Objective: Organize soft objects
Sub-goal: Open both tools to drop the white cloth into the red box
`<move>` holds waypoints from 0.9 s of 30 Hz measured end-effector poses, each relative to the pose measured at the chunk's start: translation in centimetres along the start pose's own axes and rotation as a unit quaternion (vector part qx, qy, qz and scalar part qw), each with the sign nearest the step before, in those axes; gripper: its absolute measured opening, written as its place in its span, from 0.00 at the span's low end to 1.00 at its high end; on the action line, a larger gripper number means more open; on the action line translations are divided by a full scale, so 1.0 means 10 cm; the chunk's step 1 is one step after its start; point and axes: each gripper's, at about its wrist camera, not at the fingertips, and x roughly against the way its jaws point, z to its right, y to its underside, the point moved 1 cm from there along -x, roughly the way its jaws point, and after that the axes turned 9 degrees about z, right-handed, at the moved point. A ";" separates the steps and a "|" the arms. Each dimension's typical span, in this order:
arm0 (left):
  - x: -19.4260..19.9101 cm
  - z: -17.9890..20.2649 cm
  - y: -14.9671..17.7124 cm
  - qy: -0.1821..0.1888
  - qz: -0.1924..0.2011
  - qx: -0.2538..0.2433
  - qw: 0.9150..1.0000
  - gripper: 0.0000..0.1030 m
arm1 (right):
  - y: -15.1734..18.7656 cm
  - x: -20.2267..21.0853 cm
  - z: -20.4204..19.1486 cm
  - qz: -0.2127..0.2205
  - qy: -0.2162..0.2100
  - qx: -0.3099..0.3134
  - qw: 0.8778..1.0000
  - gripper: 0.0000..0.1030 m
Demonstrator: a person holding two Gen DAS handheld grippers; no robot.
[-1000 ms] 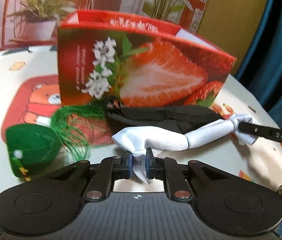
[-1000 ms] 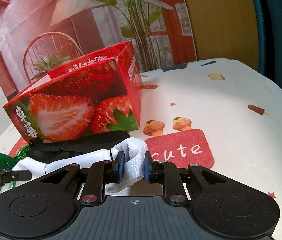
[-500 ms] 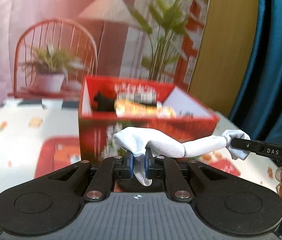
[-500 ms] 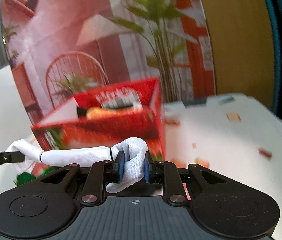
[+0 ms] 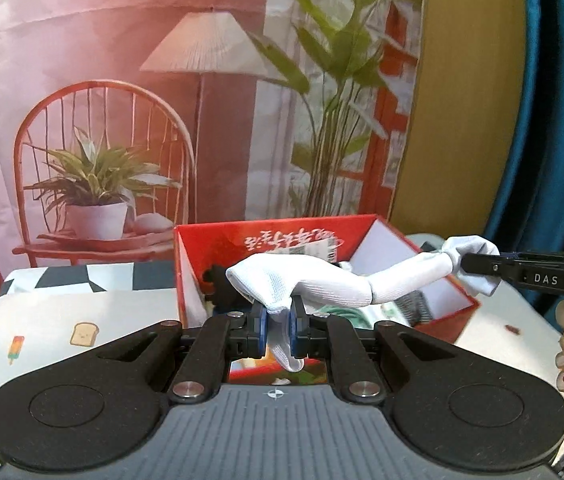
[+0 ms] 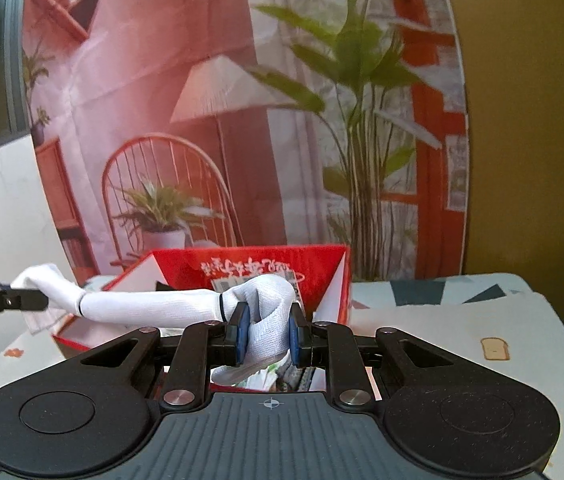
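A long white cloth roll (image 5: pixel 334 286) hangs stretched between both grippers, above the open red strawberry box (image 5: pixel 458 308). My left gripper (image 5: pixel 277 326) is shut on one end of it. My right gripper (image 6: pixel 267 334) is shut on the other end (image 6: pixel 269 312); the roll also shows in the right wrist view (image 6: pixel 153 306). The right gripper's fingers (image 5: pixel 482 266) show at the right of the left wrist view. The red box (image 6: pixel 340 280) holds several items, partly hidden by the cloth.
The table (image 5: pixel 61 320) has a light cloth with small food prints. A printed backdrop (image 5: pixel 161 100) of a chair, lamp and plants stands behind the box. A blue curtain (image 5: pixel 562 120) hangs at the right.
Both grippers have lifted the white cloth roll from the table in front of the box to above the box's open top. The green and black items below have left view.
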 end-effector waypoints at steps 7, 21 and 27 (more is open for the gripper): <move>-0.36 -0.10 0.01 -0.002 -0.028 0.002 1.000 0.12 | 0.13 -0.39 0.06 -0.041 0.009 -0.007 0.999 0.18; -0.30 -0.24 0.01 -0.005 -0.016 0.030 0.999 0.69 | 0.17 -0.37 0.00 -0.048 0.004 0.027 0.998 0.57; -0.10 -0.16 -0.04 -0.007 0.004 0.028 1.000 0.81 | 0.16 -0.22 -0.12 -0.031 0.016 0.047 0.998 0.83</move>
